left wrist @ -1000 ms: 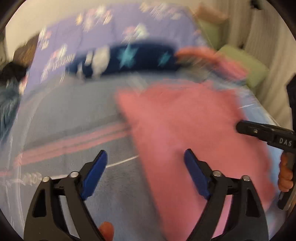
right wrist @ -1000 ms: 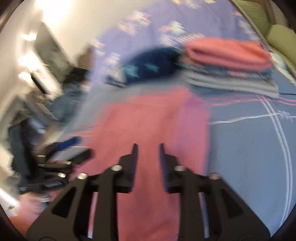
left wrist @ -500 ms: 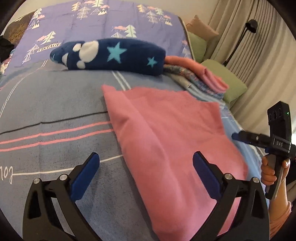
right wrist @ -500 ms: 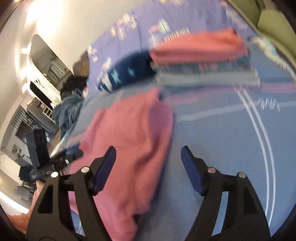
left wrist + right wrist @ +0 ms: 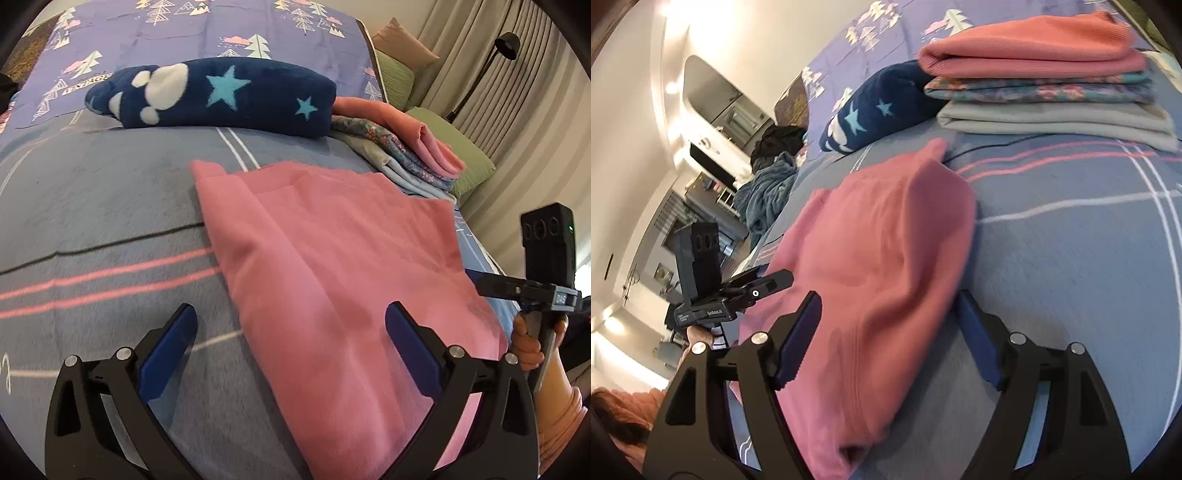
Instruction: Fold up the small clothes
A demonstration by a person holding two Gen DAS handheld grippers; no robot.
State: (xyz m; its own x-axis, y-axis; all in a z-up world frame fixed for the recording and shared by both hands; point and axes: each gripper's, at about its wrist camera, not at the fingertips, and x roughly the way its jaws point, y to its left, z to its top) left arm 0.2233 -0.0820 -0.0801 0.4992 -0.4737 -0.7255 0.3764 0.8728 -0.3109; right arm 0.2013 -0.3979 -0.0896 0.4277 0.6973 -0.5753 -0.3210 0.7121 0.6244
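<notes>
cloth (image 5: 332,266): soft, light, limp fleece beside the stack (image 5: 1045,88); likely best pinched at a corner.
left gripper (image 5: 288,332): jaws wide, empty.
right gripper (image 5: 886,332): jaws opening, astride the cloth, not gripping.

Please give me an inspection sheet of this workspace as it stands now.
Surface: bed cover, grey-blue, striped.
Job's things: pink garment lying folded; stack of folded clothes behind it.
Clutter: navy star blanket; blue-grey heap at the bed edge.
Grippers: left gripper open over the garment's edge; right gripper jaws opening, garment between them, not pinched.
Cables: nothing seen.
Surroundings: curtains, floor lamp, green cushions.
</notes>
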